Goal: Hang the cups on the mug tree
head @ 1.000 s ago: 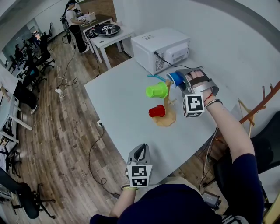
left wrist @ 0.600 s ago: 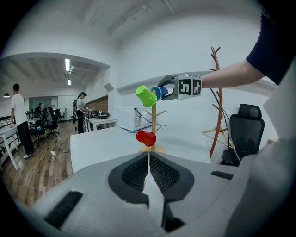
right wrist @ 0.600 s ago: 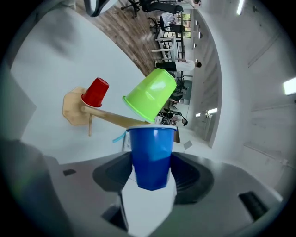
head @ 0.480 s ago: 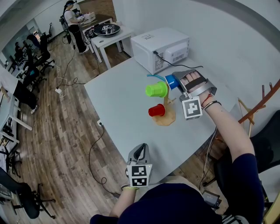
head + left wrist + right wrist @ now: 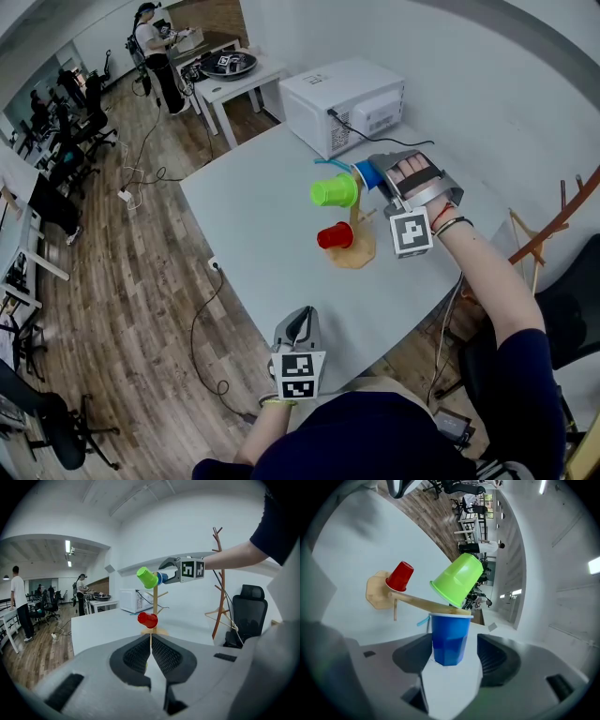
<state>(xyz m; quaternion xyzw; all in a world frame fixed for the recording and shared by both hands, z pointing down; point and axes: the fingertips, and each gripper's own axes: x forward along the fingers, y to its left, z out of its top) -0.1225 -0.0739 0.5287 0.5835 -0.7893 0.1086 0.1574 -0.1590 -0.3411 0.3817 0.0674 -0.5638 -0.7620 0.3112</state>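
Broad stretch of bare white bench (image 5: pixel 244 225) left of and in front of the wooden mug tree (image 5: pixel 356 253). Round base set toward the bench's right side, well clear of the near edge. Behind the tree, by the far corner, a white microwave oven (image 5: pixel 344 103). Past the left edge, wood-plank floor (image 5: pixel 122 281). Off the bench to the right, a reddish wooden coat stand (image 5: pixel 553 223) and a black office chair (image 5: pixel 567 309).

On the tree: lime-green plastic cup (image 5: pixel 457 581) high up, tilted, mouth slanting down toward the trunk. Small red plastic cup (image 5: pixel 400 576) lower, close above the base, mouth toward the trunk. Blue plastic cup (image 5: pixel 449 637) at the tree's upper end, rim touching the wood, just beside the green cup's rim. No telling whether it sits over a peg.

Right tool (image 5: pixel 453 654) up at the level of the top pegs, jaws just opened wider and standing apart. Blue cup between them, a gap showing on one side, pads not pressing. Left tool (image 5: pixel 151 649) at the bench's near edge, well apart from the tree, jaws together, nothing between.
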